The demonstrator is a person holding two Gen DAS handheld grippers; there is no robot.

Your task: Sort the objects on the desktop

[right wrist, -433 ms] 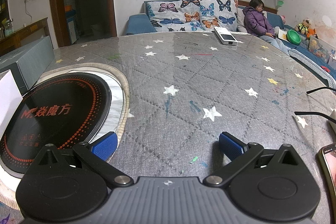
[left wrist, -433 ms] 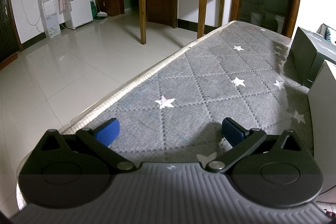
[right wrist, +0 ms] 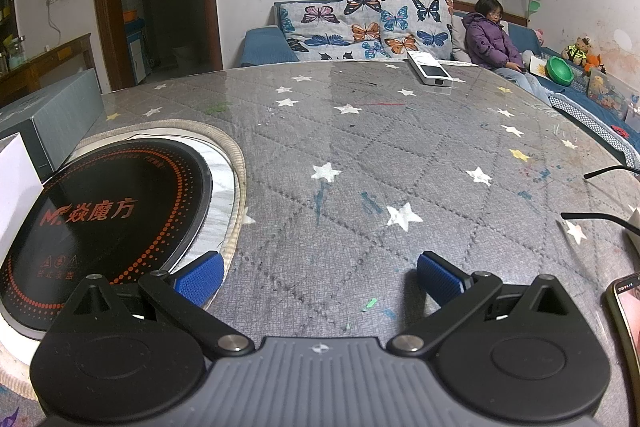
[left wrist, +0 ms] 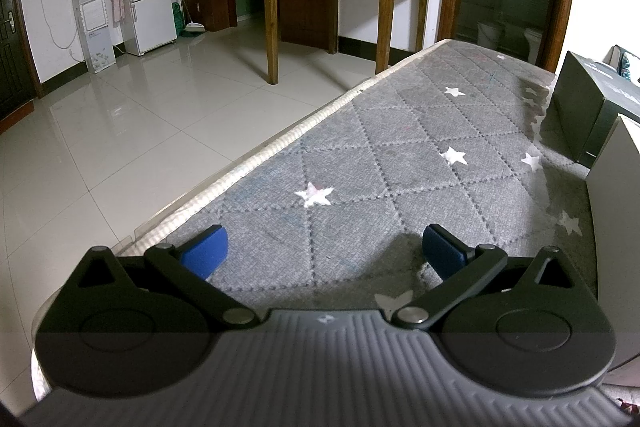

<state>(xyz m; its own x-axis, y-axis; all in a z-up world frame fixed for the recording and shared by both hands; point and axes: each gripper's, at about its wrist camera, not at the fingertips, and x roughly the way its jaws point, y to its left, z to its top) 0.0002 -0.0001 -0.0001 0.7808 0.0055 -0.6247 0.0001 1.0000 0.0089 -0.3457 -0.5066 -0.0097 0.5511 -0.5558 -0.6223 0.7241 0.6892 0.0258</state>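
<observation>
Far beyond right gripper [right wrist: 320,277]: white box [right wrist: 431,73]

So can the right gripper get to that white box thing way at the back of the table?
Probably yes. The right gripper is open and empty, and only bare grey star cloth lies between it and the white device. It sits near the far edge, though, so that's a long stretch.
</observation>
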